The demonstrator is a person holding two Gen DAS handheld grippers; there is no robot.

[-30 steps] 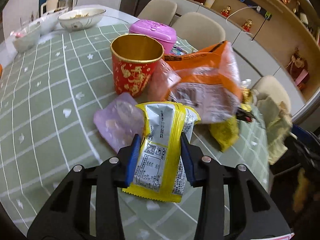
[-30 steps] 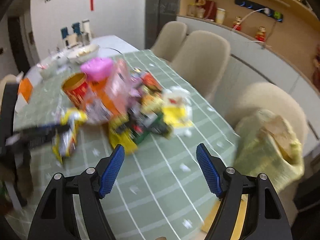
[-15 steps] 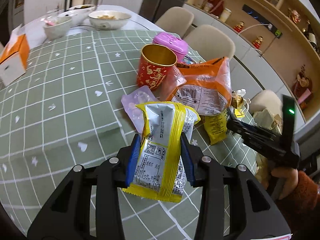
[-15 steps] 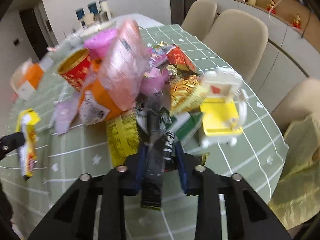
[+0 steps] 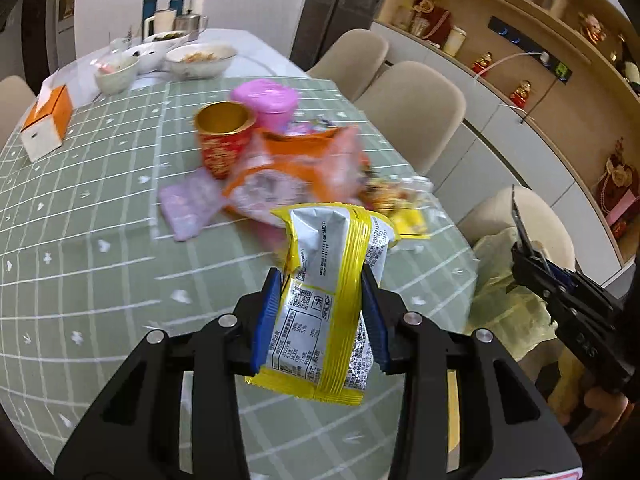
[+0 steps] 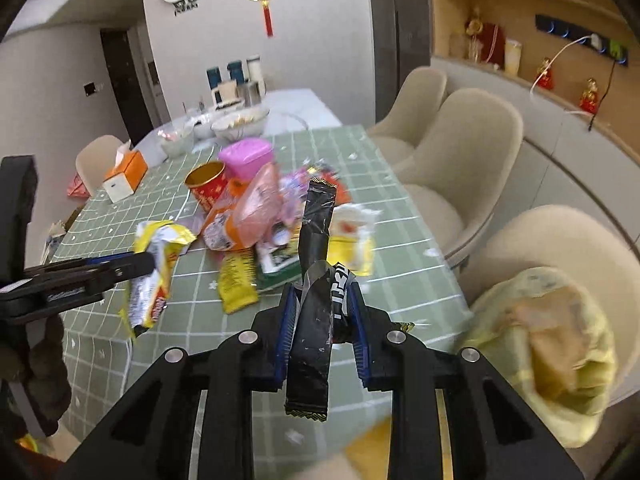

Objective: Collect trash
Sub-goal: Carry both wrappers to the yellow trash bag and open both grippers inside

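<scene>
At the far left of the green checked table (image 5: 80,216) an orange tissue box (image 5: 46,122) stood, with white bowls (image 5: 200,60) behind it at the far end. More to the right, near the middle of the cloth, there was a red and gold cup (image 5: 222,140), upright and open, and a pink lidded box (image 5: 266,104) just behind it. A pale purple pouch (image 5: 186,208) lay flat beside the foot of the cup. An orange snack bag (image 5: 296,176) leaned against the cup, and smaller wrappers lay in a blurred heap on its right side.

The left gripper (image 5: 320,322) was closed on a yellow and silver wrapper (image 5: 330,300). Both blue pads pressed its sides, and the wrapper stood up between them, lifted clear of the table. In the right wrist view the same wrapper (image 6: 154,272) hung in the air at the left of the heap.

The right gripper (image 6: 322,336) was closed on a black wrapper (image 6: 316,288). This wrapper was long and narrow, twisted in the middle, and its top end rose above the pads in front of the heap, off the cloth.

At the right, past the edge of the table, a yellowish bag (image 6: 556,344) sat open on a beige chair (image 6: 560,240). Two more beige chairs stood along that side of the table.
</scene>
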